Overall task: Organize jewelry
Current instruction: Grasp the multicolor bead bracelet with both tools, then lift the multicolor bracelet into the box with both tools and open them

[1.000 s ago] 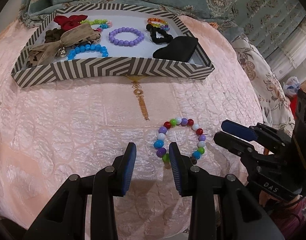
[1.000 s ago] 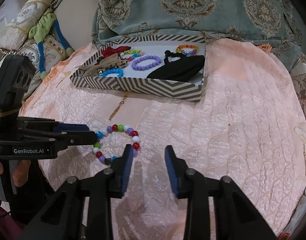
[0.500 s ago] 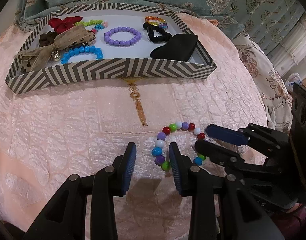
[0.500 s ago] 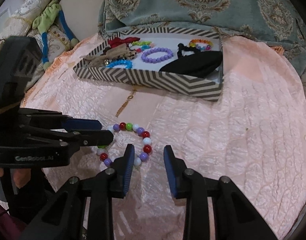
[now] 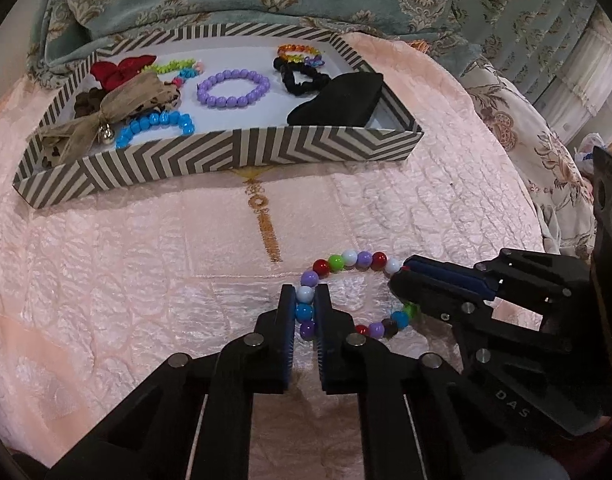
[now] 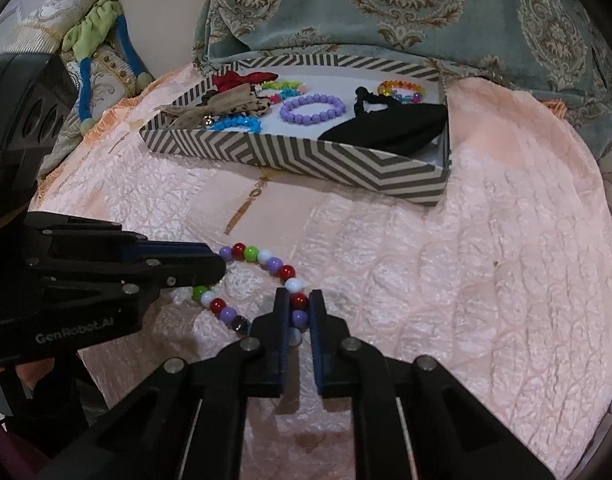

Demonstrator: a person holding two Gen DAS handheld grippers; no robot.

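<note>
A bracelet of many-coloured beads (image 5: 349,257) lies on the pink quilted cover, and both grippers grip it. My left gripper (image 5: 305,292) is closing its jaws on the bracelet's left side, with white, blue and purple beads pressed between the pads. My right gripper (image 6: 298,296) is closing on the opposite side (image 6: 272,262), pinching a red and a purple bead. Each gripper shows from the side in the other's view: the right gripper (image 5: 397,276), the left gripper (image 6: 216,264). A chevron-striped box (image 5: 226,152) stands behind.
The box holds a purple bracelet (image 5: 233,89), a blue bracelet (image 5: 156,126), a black pouch (image 5: 337,102), a tan bow (image 5: 106,116) and other pieces. A thin gold chain (image 5: 264,220) lies on the cover in front of it. Patterned teal cushions rise behind.
Both grippers have gone from open beside the bracelet to shut on its beads, one on each side. The hands have barely shifted.
</note>
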